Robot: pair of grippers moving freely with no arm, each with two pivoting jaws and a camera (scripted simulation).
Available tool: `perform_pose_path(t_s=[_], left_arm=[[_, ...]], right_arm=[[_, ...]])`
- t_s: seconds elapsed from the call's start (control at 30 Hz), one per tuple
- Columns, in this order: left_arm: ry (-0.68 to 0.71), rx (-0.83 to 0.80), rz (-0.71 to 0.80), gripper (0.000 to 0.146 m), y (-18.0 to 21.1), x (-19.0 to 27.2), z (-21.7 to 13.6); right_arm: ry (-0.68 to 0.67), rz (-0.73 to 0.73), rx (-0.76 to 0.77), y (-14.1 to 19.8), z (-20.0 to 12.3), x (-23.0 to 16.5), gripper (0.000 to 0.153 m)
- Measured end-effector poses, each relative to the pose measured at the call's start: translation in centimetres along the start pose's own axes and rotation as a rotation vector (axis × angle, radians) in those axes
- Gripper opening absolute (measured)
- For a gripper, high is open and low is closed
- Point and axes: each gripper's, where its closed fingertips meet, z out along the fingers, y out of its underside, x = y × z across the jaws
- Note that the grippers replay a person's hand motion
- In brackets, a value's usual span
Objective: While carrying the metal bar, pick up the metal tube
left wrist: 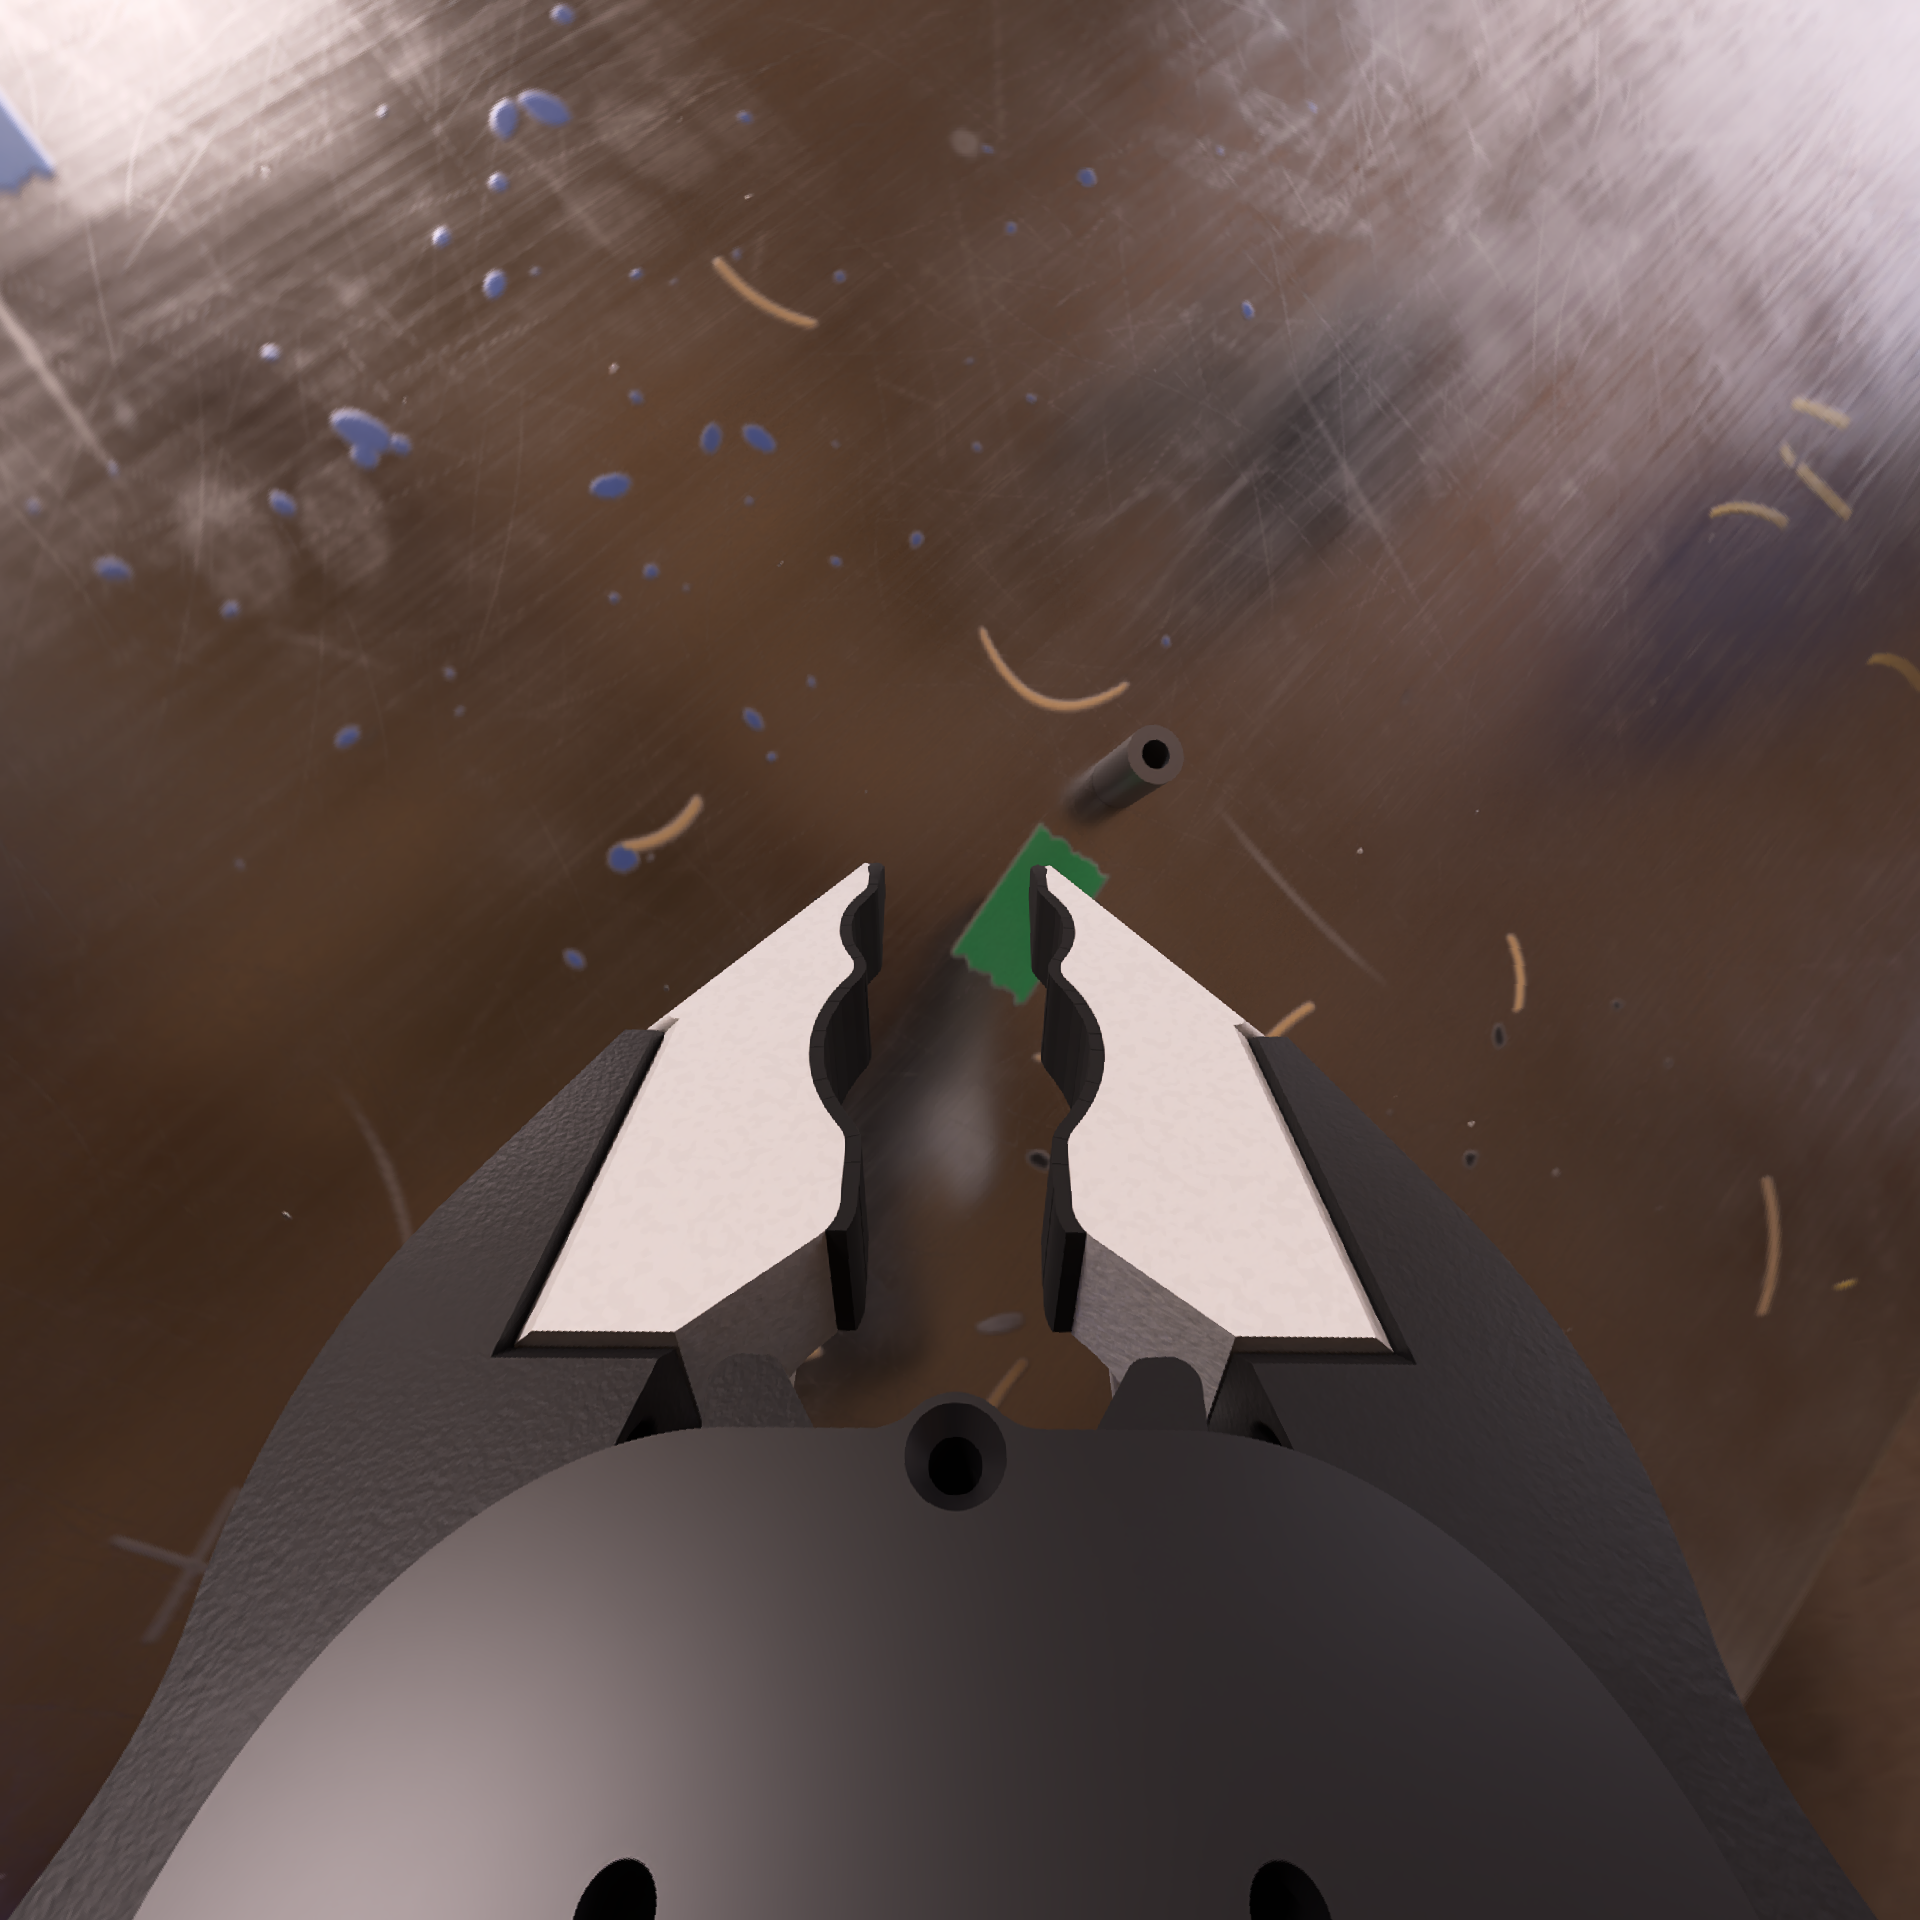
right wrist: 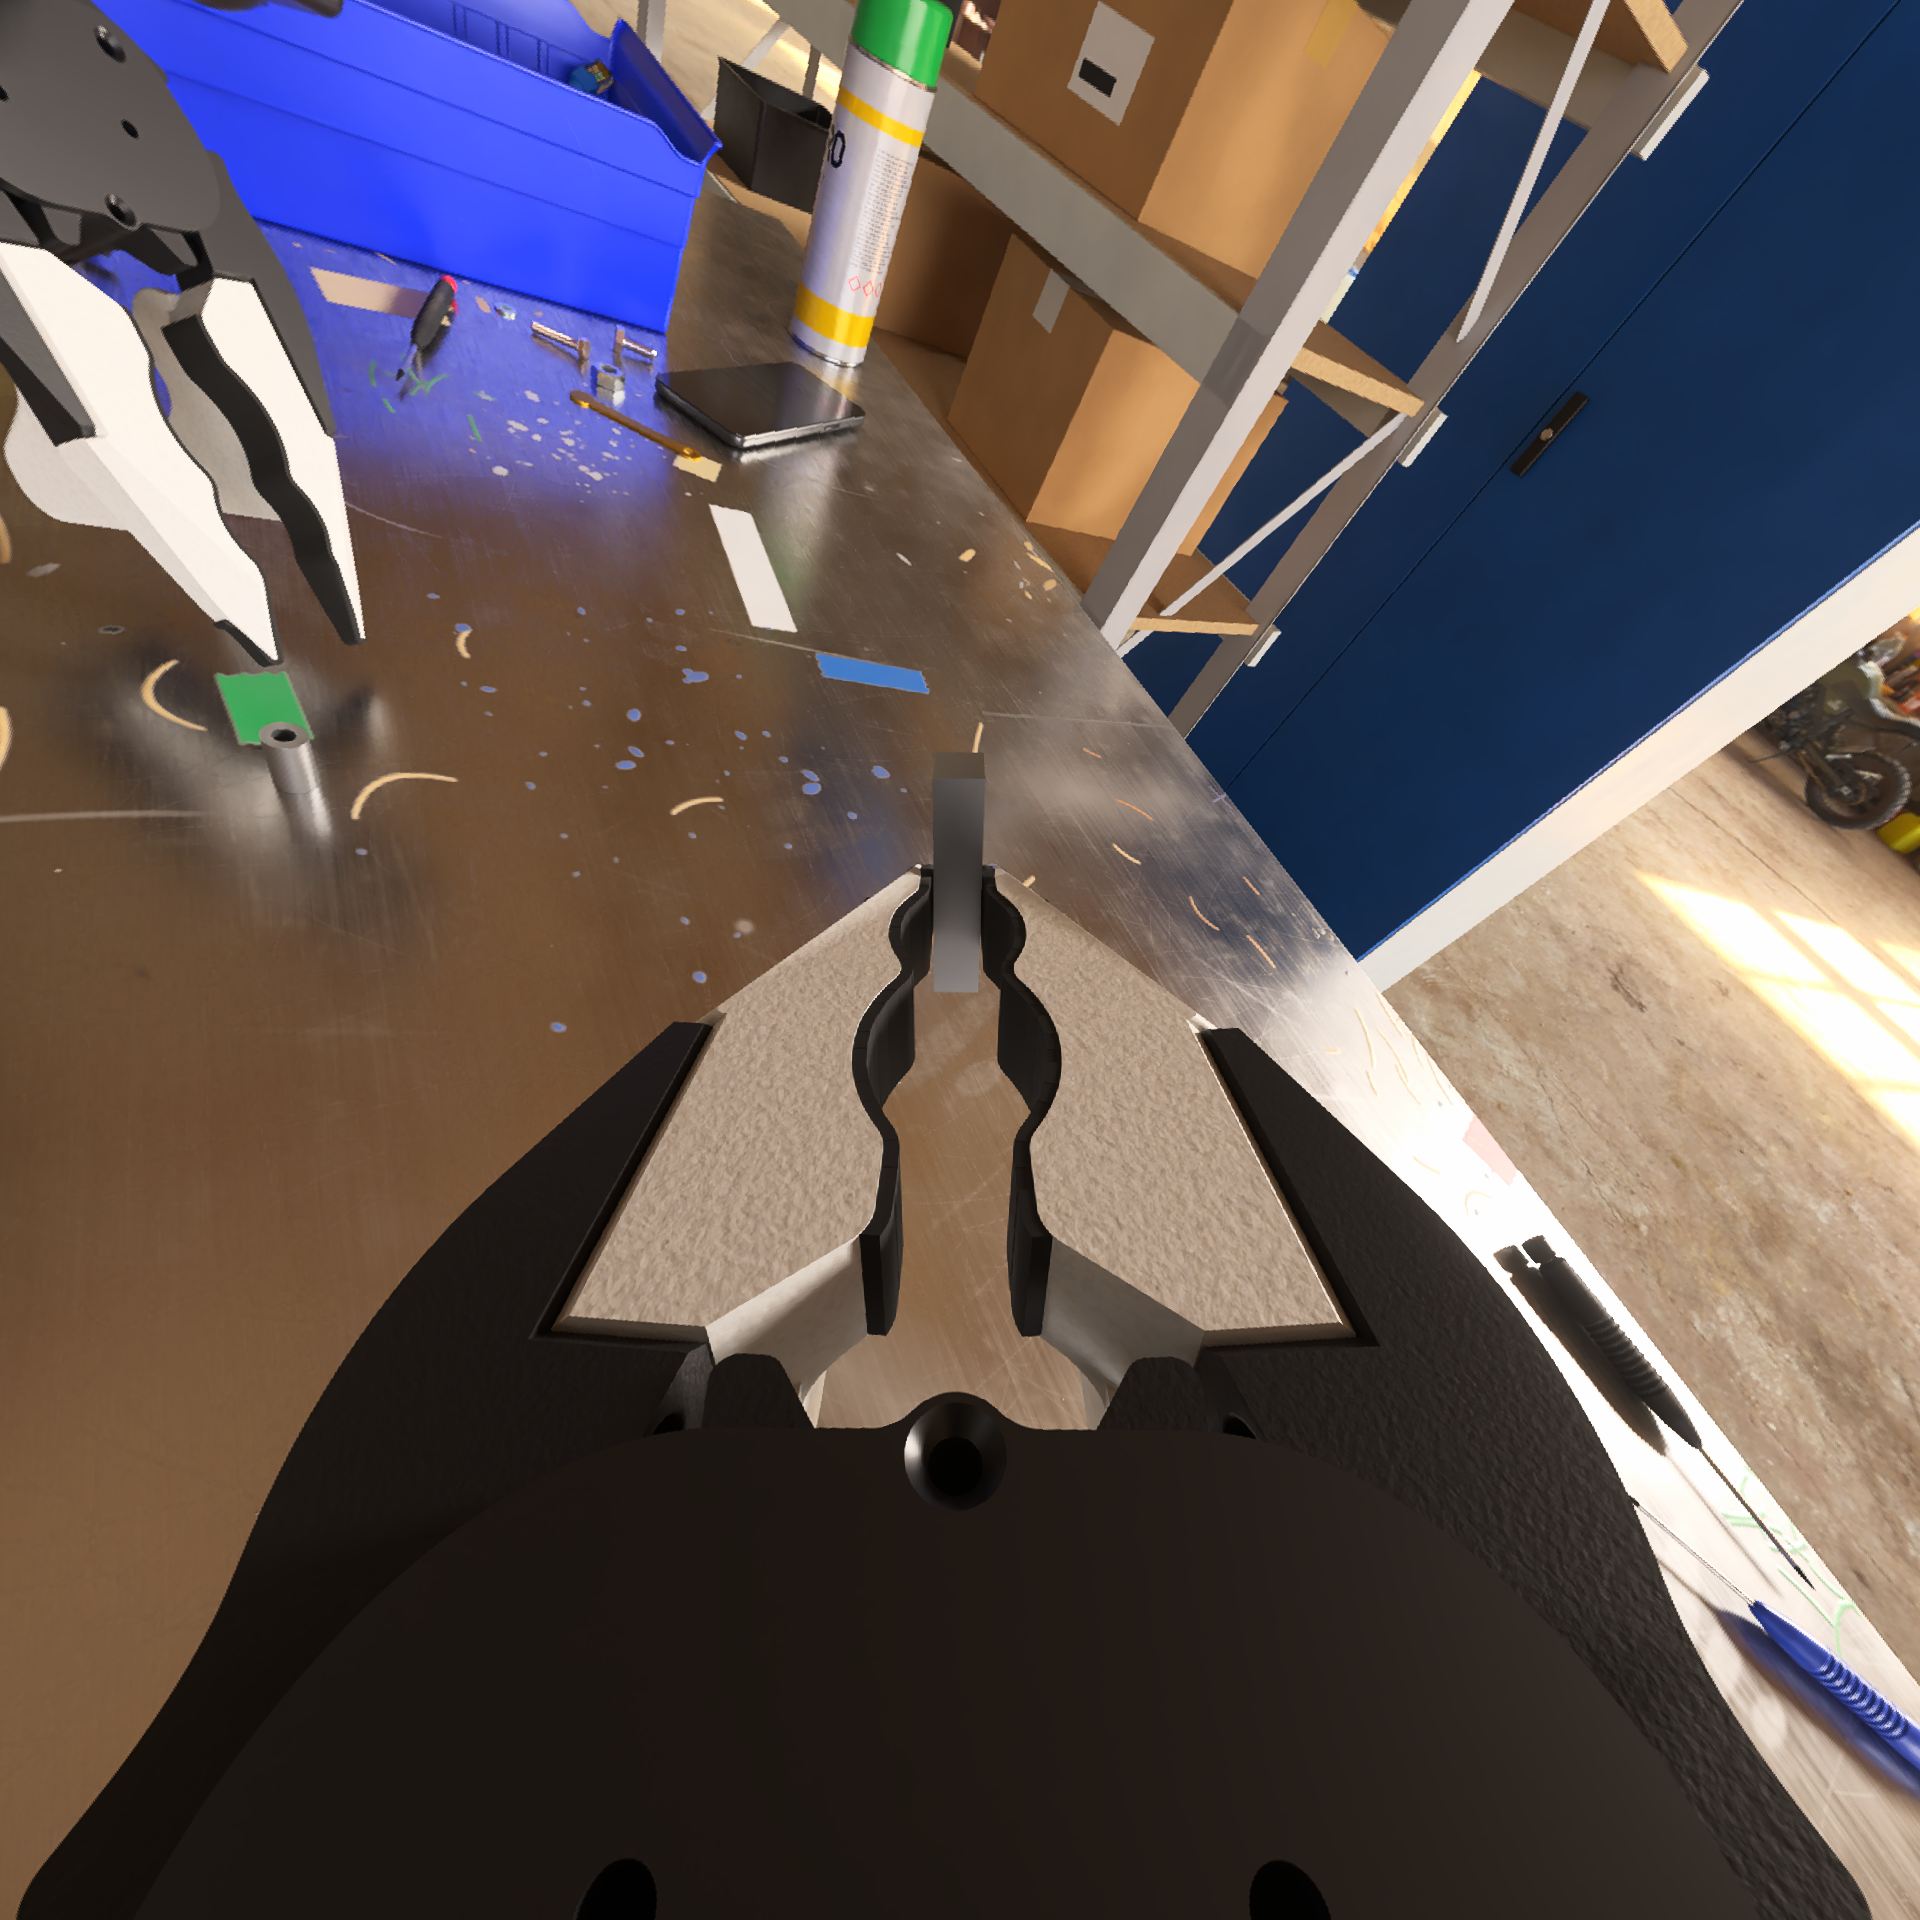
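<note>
The metal tube (left wrist: pixel 1127 774) is short and dark grey, with its open end showing, and seems to stand on end on the scratched metal tabletop (left wrist: pixel 1351 1039). It sits just beyond a green tape patch (left wrist: pixel 997 935). My left gripper (left wrist: pixel 958 878) is open and empty, its tips above the green patch, just short and left of the tube. In the right wrist view the left gripper (right wrist: pixel 307 639) hangs over the green patch (right wrist: pixel 255 701) and the tube (right wrist: pixel 289 764). My right gripper (right wrist: pixel 956 878) is shut on the grey metal bar (right wrist: pixel 956 810), which juts past the fingertips above the table.
A blue bin (right wrist: pixel 436 156), a spray can (right wrist: pixel 862 208), a dark tablet (right wrist: pixel 758 405), a red-handled tool (right wrist: pixel 431 317) and small hardware lie at the back. Shelving with cardboard boxes (right wrist: pixel 1195 156) stands behind. The table edge (right wrist: pixel 1351 966) runs on the right, with a black tool (right wrist: pixel 1600 1340) and a blue pen (right wrist: pixel 1839 1694) near it.
</note>
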Motion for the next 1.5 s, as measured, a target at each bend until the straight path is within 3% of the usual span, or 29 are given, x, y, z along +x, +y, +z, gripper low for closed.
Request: perform_pose_path(t_s=[0.13,0.23,0.4,0.5,0.63,0.77,0.87,1.03,1.2,1.5], left_arm=[[-0.010,0.012,0.093,0.029,-0.8,0.9,0.6],[-0.126,-0.032,0.145,0.035,-0.4,0.3,1.3],[-0.174,-0.013,0.146,0.033,-0.6,0.7,1.9],[-0.138,-0.011,0.220,0.024,-0.8,1.7,2.3],[-0.089,-0.045,0.388,0.024,-1.0,2.4,2.4],[-0.101,-0.051,0.305,0.041,-1.1,2.1,1.5],[-0.124,-0.051,0.205,0.042,-0.4,3.1,1.8],[-0.225,-0.019,0.143,0.034,-0.7,3.3,2.6],[-0.215,-0.018,0.202,0.012,-1.2,3.6,3.1],[-0.170,-0.003,0.318,0.012,-0.6,3.9,2.7]], right_arm=[[-0.002,-0.003,-0.003,0.0,0.0,-0.1,0.008],[-0.009,-0.003,-0.008,0.2,0.1,-0.2,0.008],[-0.024,-0.009,-0.011,0.2,0.3,-0.6,0.008],[-0.035,-0.013,-0.011,0.2,0.4,-0.9,0.008],[-0.045,-0.021,-0.012,0.1,0.5,-1.3,0.008],[-0.048,-0.023,-0.011,0.1,0.5,-1.4,0.008],[-0.053,-0.023,-0.014,0.2,0.6,-1.4,0.008],[-0.065,-0.029,-0.019,0.3,0.7,-1.8,0.008],[-0.060,-0.031,-0.010,0.1,0.4,-1.7,0.008],[-0.085,-0.041,-0.004,-0.1,0.3,-2.5,0.008]])
